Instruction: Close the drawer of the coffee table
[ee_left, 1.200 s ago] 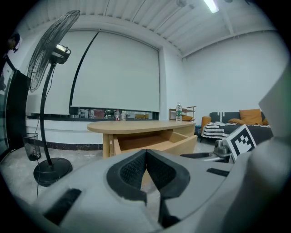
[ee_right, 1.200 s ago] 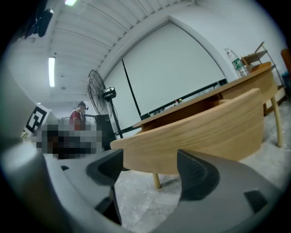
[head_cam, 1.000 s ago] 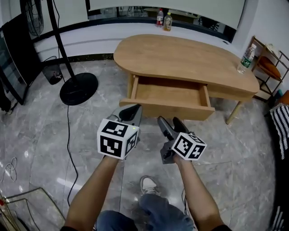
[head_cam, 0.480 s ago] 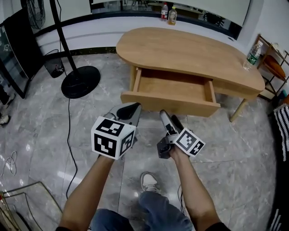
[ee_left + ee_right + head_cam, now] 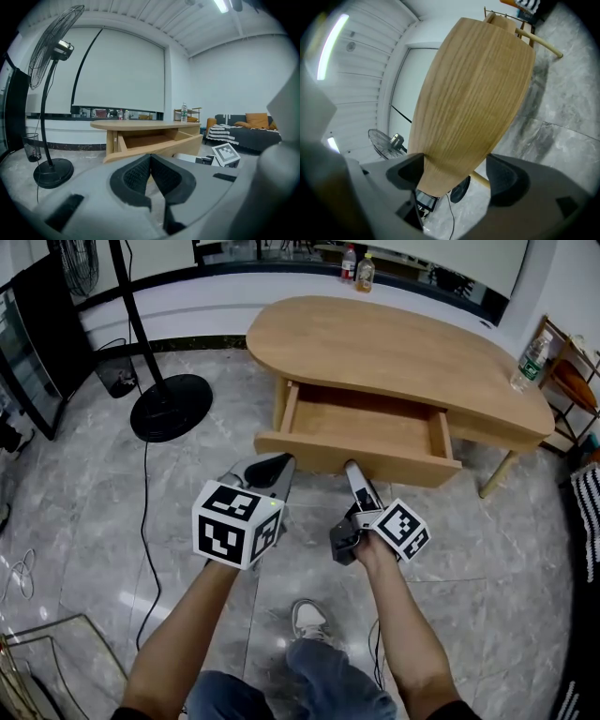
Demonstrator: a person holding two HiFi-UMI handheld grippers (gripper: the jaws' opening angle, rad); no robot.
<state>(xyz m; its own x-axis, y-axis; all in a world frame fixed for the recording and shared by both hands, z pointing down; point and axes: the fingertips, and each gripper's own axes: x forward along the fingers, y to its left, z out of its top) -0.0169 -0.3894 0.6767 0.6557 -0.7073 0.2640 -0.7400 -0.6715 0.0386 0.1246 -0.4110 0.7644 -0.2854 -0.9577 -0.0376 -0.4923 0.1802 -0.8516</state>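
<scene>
1. The drawer point(image 5: 361, 457) stands pulled out of the coffee table point(image 5: 394, 343) at centre frame, its front panel running left to right.
2. The right gripper point(image 5: 355, 471) sits just below that panel and is the nearer one. Its jaws have just been opening and are wide, gripping nothing.
3. The left gripper point(image 5: 279, 465), lower left, has its jaws together and empty.

I look across a glossy grey marble-tile floor point(image 5: 84, 521) with a thin black cable point(image 5: 143, 512) trailing over it. A tall black pedestal fan point(image 5: 50, 49) stands at the left on a round base, with a small black mesh bin point(image 5: 30, 146) beside it. The far wall is white, hung with a broad white roller blind point(image 5: 122, 70) above a dark ledge point(image 5: 51, 112) that carries two bottles point(image 5: 365, 276). A bright strip light point(image 5: 220, 4) sits in the white slatted ceiling. At the right are a dark grey sofa point(image 5: 251, 136) with an orange cushion point(image 5: 255, 119), a black-and-white striped throw point(image 5: 220, 132) and a thin metal rack point(image 5: 562, 336).
</scene>
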